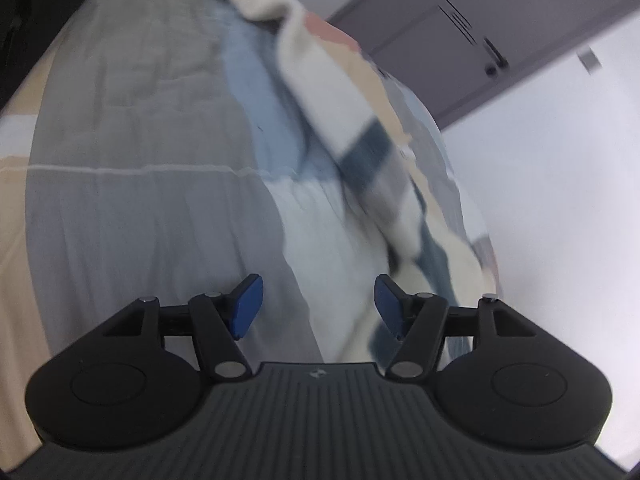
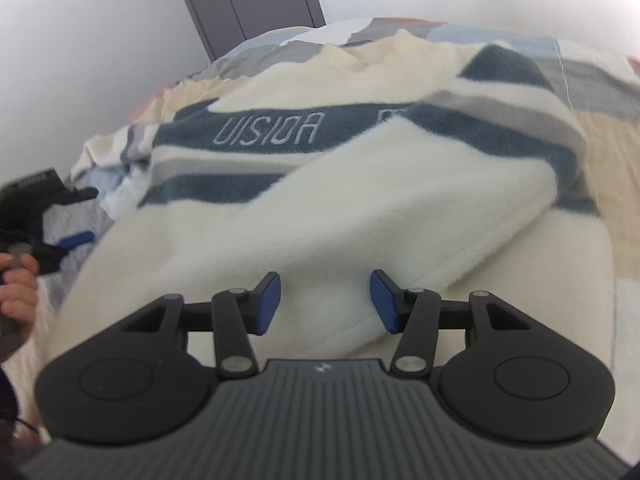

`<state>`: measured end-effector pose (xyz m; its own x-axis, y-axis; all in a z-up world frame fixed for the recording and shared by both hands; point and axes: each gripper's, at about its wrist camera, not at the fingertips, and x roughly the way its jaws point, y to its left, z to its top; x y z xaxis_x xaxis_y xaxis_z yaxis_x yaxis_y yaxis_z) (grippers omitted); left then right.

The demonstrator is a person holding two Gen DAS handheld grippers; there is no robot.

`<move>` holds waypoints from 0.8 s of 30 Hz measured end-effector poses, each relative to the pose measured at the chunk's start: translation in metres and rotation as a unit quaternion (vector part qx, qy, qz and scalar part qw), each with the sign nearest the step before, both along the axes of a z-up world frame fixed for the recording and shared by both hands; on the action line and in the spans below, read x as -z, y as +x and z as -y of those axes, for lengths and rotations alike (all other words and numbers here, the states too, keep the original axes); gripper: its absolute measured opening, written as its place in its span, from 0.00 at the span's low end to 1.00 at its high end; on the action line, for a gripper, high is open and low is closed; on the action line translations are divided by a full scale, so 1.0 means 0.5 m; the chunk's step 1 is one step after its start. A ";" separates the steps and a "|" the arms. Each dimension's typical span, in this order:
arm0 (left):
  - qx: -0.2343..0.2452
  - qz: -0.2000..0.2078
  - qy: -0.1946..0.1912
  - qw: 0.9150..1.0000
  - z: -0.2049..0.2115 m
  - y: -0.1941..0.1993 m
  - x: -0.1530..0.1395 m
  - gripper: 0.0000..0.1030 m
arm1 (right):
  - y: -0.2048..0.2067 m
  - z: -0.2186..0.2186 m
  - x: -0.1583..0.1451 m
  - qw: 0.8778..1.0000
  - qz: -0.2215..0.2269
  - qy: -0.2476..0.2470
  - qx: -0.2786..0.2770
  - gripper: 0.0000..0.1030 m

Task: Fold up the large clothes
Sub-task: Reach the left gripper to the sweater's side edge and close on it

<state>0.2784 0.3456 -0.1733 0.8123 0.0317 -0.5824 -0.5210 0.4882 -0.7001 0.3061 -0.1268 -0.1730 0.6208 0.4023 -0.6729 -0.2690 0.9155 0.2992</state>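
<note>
- Cream fleece sweater (image 2: 320, 200) with dark stripes, spread across frame centre on patchwork bedding (image 2: 600, 128).
- Left gripper (image 1: 318, 306) wide apart, nothing between.
- Right gripper (image 2: 325, 302) part-open over fleece, seemingly not pinching.

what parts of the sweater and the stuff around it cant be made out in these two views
- Sweater hem, right wrist view: hidden behind the right gripper body.
- Lettering on the dark stripe, right wrist view: the second word is covered by a folded sleeve.
- Sweater in the left wrist view: motion-blurred, stripes smeared.
- Left gripper, right wrist view: cut off by the left edge.
</note>
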 end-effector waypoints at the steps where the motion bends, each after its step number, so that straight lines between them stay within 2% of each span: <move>1: -0.011 0.008 -0.008 1.000 -0.017 0.003 0.006 0.65 | 0.003 0.006 0.000 1.000 -0.006 0.011 0.003 0.51; 5: -0.031 0.058 -0.051 0.997 -0.070 0.028 0.018 0.66 | 0.009 0.013 0.001 1.000 -0.014 0.024 0.003 0.51; 8: -0.039 0.076 -0.050 0.995 -0.097 0.058 0.014 0.66 | 0.011 0.010 0.005 1.000 -0.010 0.020 -0.003 0.52; 13: -0.060 0.050 -0.018 0.997 -0.153 0.134 -0.005 0.66 | 0.019 0.010 0.005 1.000 -0.006 0.021 -0.009 0.52; 17: -0.084 0.037 0.012 0.996 -0.212 0.192 -0.013 0.66 | 0.033 0.018 0.020 0.999 0.014 0.029 -0.027 0.50; 20: -0.101 0.069 0.000 0.992 -0.260 0.224 -0.015 0.66 | 0.066 0.018 0.036 0.999 0.001 0.048 -0.022 0.50; 22: -0.108 0.070 -0.012 0.992 -0.292 0.252 -0.014 0.66 | 0.079 0.010 0.034 0.998 0.000 0.054 -0.018 0.51; 24: -0.122 0.038 0.019 0.992 -0.320 0.287 -0.025 0.65 | 0.088 0.000 0.035 0.999 0.004 0.047 -0.021 0.51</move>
